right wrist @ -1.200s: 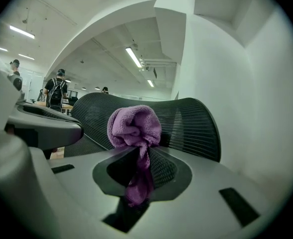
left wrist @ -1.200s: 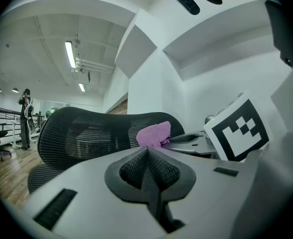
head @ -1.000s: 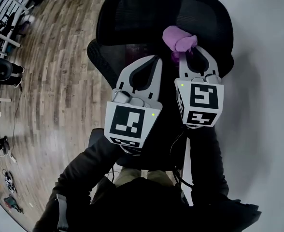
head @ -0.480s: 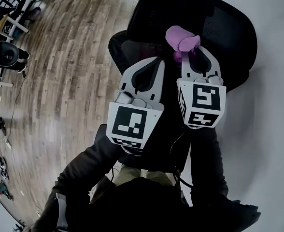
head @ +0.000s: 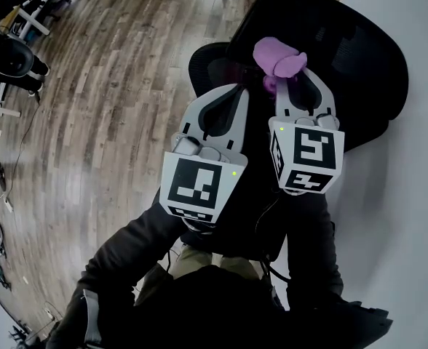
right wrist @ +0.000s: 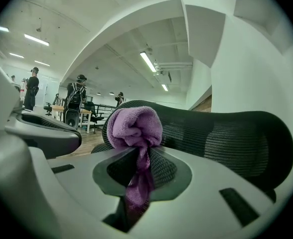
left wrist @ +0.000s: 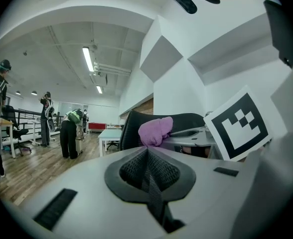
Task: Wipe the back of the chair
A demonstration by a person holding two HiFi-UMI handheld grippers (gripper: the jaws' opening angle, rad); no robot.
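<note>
The black mesh office chair point(head: 330, 57) stands at about one o'clock from the person in the head view, its curved back turned toward the two tools. The right hand-held gripper point(head: 290, 78) pinches a bunched purple cloth point(head: 278, 55) at its tips, and the wad sits against the upper edge of the chair back. The left hand-held gripper point(head: 234, 91) is just beside it at nine o'clock, jaws pressed together on nothing, over the darker lower part of the chair. The grey-brown wooden plank floor point(head: 112, 86) fills everything from eight round to twelve o'clock, and another dark chair point(head: 10, 60) stands far off at ten. At three o'clock lies a plain white surface point(head: 410, 195); wall or table, I cannot tell. The person's dark sleeves point(head: 127, 260) cover the six o'clock edge, and the marker cubes hide part of the chair seat. The right gripper view shows what the head view cannot: a tail of the cloth point(right wrist: 135, 126) hangs down between the closed jaws point(right wrist: 139, 156), with the mesh back point(right wrist: 226, 138) close behind it. The left gripper view shows its own shut tips point(left wrist: 146, 151), and beyond them a white table point(left wrist: 110, 133), people standing at nine o'clock point(left wrist: 69, 131) and long ceiling strip lights point(left wrist: 88, 59).
</note>
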